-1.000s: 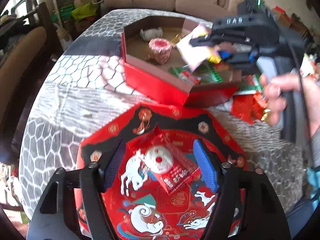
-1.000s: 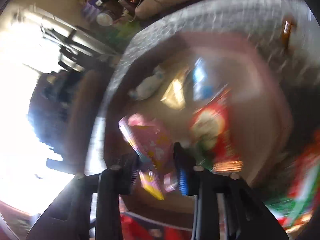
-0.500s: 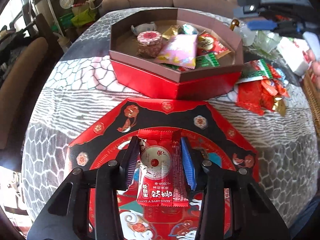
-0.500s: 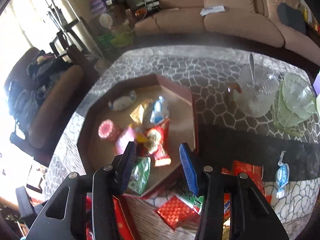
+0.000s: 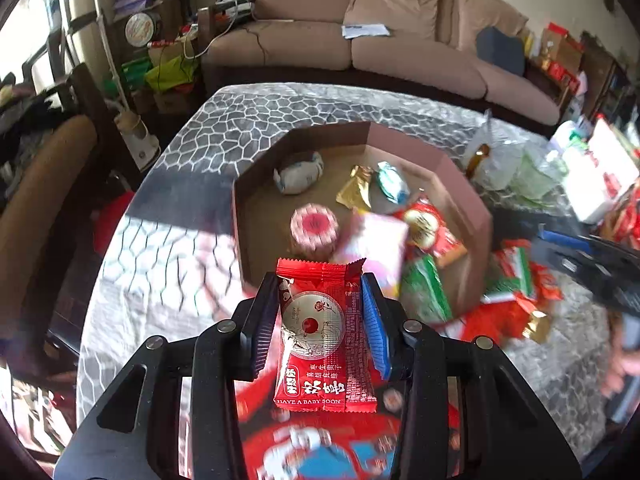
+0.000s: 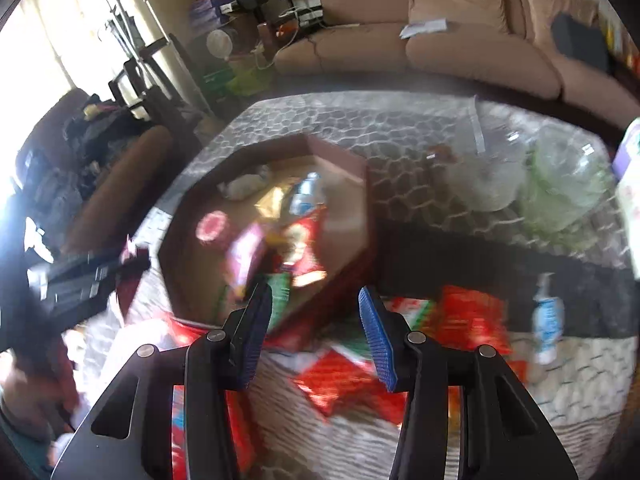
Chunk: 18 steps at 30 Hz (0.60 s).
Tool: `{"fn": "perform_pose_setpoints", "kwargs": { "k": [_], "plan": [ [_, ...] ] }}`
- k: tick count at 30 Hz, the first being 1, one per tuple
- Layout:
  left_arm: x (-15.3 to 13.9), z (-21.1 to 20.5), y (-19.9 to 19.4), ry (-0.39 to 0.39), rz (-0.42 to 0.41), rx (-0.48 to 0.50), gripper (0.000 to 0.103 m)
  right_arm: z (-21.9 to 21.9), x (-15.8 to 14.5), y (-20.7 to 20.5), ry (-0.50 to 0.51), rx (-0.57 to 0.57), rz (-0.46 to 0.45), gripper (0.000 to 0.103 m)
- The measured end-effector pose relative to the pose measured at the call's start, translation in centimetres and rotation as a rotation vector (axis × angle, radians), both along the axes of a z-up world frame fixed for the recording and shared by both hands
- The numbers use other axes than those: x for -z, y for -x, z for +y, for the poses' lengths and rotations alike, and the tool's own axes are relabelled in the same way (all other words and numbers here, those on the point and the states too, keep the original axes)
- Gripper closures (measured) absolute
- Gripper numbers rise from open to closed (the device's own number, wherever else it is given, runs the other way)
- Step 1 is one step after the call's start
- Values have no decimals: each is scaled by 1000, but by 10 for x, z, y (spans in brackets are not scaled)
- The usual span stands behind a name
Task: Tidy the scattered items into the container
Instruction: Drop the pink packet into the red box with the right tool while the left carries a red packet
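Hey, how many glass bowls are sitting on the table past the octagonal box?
2: a clear glass bowl with a spoon in it, right of the octagonal box, and a greenish glass bowl beside it, further right. Others may be hidden.

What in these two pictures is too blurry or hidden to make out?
- Loose packets on the table, right wrist view: motion blur wipes out their print.
- Lid, left wrist view: blurred, mostly behind the left tongs and their red packet.
- Box contents, right wrist view: smeared colours only.
- Right tongs, left wrist view: blurred, cut by the edge.
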State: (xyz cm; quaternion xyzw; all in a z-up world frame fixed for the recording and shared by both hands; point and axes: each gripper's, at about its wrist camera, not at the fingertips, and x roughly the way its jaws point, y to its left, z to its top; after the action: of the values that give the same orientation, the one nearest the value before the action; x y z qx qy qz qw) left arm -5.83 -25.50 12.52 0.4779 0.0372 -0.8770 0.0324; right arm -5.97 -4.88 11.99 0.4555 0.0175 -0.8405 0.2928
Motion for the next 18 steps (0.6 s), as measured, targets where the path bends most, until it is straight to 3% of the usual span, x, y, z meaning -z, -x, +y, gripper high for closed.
{"fn": "perform_pose_setpoints", "kwargs": {
  "k": [8, 15, 18],
  "plan": [
    [45, 12, 45, 46, -70, 3, 65, 75, 6, -1, -6, 107, -5, 53],
    [71, 21, 72, 83, -128, 8, 64, 108, 21, -10, 7, 143, -37, 53],
    [70, 20, 78, 149, -122, -26, 51, 115, 28, -14, 12, 153, -48, 53]
  ]
}}
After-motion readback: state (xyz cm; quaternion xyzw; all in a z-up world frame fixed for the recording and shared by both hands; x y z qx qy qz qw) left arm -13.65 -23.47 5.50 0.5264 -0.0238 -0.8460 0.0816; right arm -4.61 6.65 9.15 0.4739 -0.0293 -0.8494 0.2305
